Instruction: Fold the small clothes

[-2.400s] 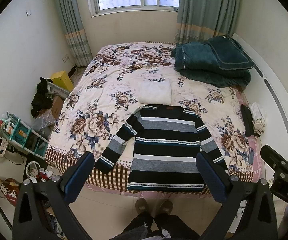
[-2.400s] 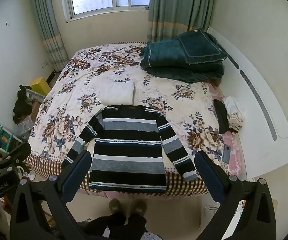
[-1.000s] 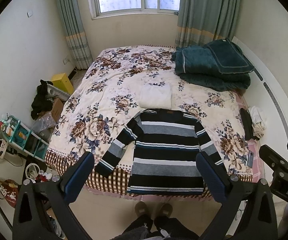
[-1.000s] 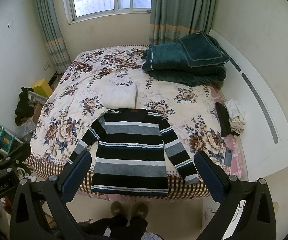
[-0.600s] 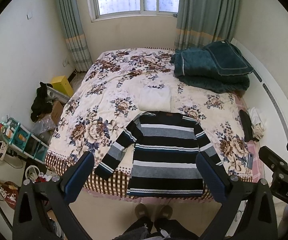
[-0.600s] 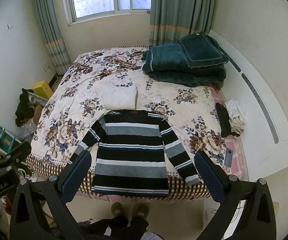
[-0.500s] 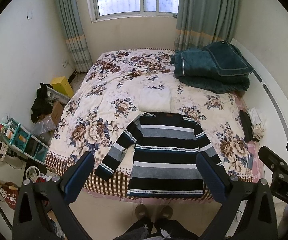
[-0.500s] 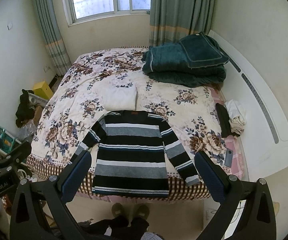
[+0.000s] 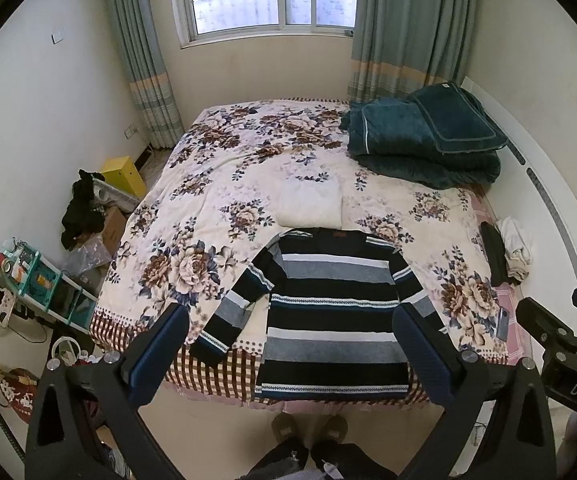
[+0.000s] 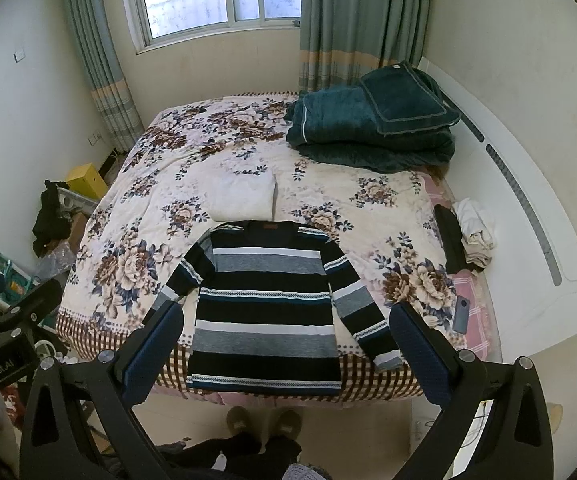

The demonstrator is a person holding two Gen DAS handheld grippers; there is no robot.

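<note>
A black, grey and white striped long-sleeved sweater (image 9: pixel 334 312) lies spread flat at the near edge of the floral bed (image 9: pixel 216 184), sleeves angled outward. It also shows in the right wrist view (image 10: pixel 268 308). A folded white garment (image 9: pixel 310 206) lies just beyond its collar, also in the right wrist view (image 10: pixel 244 196). My left gripper (image 9: pixel 288 344) is open and empty, held high above the floor in front of the bed. My right gripper (image 10: pixel 284 344) is open and empty, likewise held high and apart from the sweater.
A folded teal blanket (image 9: pixel 424 136) sits at the bed's far right. Folded dark and white clothes (image 9: pixel 506 250) and a phone (image 9: pixel 502 324) lie along the right edge. Boxes, a shelf and clutter (image 9: pixel 40 280) stand on the floor at left. The person's slippers (image 9: pixel 308 428) are below.
Both grippers have drawn back and risen slightly, so the bed and sweater sit a little farther away and lower. The sweater has not moved. Both grippers stay open.
</note>
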